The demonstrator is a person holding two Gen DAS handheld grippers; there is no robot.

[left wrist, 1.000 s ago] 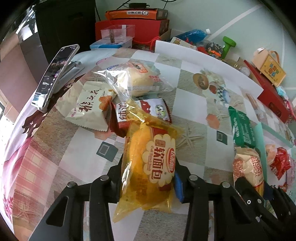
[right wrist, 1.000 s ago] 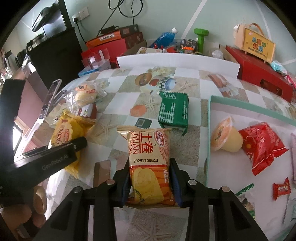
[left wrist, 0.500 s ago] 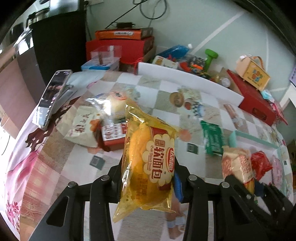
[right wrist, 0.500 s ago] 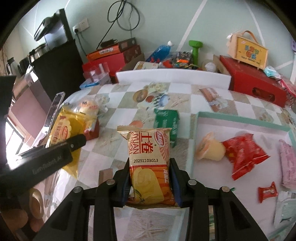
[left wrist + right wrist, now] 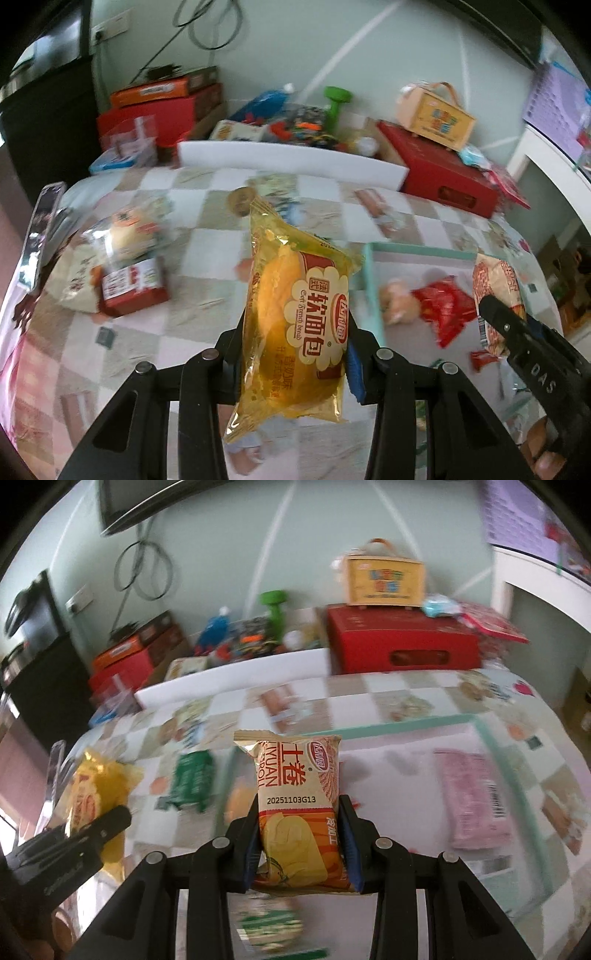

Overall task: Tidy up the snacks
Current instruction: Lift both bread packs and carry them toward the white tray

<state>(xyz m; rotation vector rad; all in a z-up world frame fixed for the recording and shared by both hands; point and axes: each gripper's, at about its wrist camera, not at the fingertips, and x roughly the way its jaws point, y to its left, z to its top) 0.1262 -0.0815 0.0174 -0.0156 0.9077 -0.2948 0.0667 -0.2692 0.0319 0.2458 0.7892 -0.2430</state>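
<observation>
My left gripper [image 5: 295, 354] is shut on a yellow soft-bread packet [image 5: 295, 317] and holds it in the air above the checked table, near the left rim of the teal-edged tray [image 5: 365, 280]. My right gripper [image 5: 299, 842] is shut on a tan and orange roll-cake packet [image 5: 295, 805], raised over the tray [image 5: 406, 725]. That packet also shows at the right of the left wrist view [image 5: 496, 291]. The yellow packet shows at the left of the right wrist view [image 5: 96, 790].
In the tray lie a jelly cup [image 5: 397, 306], a red packet [image 5: 443, 306] and a pink packet [image 5: 476, 797]. A green packet [image 5: 190, 782] lies left of the tray. A snack pile [image 5: 118, 273] and a phone [image 5: 40, 236] sit at the table's left. Red boxes [image 5: 402, 646] stand behind.
Both grippers have lifted their packets higher and moved right, toward and over the tray. The snack pile has dropped back to the left. The grips have not changed.
</observation>
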